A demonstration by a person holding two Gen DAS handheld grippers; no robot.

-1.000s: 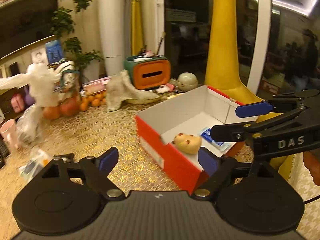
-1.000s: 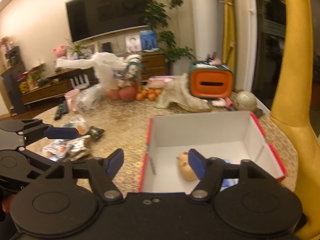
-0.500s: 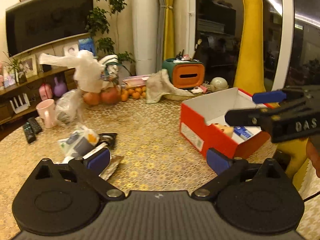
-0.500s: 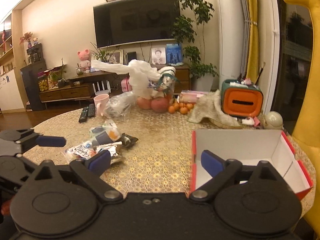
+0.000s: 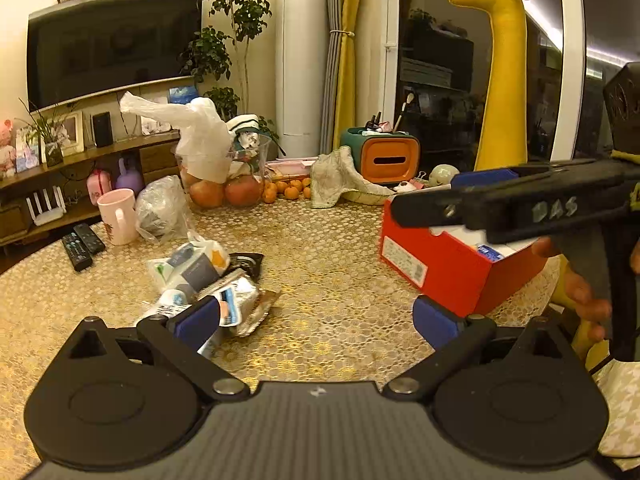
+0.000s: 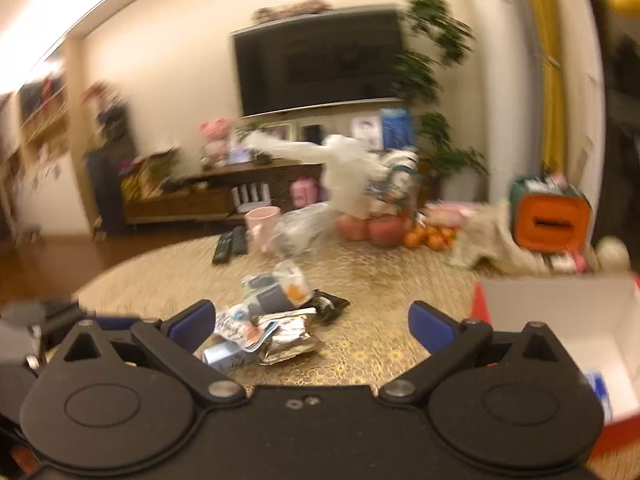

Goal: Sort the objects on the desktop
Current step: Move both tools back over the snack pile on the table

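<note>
Red box [image 5: 444, 268] sits at 3 o'clock, packet pile [image 5: 208, 284] at 10. My left gripper [image 5: 316, 314] and right gripper [image 6: 310, 320] both spread, empty. Between picks, I reckon; next: close on a packet.

Glossy red cardboard box [image 5: 448, 264]; crinkly foil packets [image 5: 244, 300].
</note>
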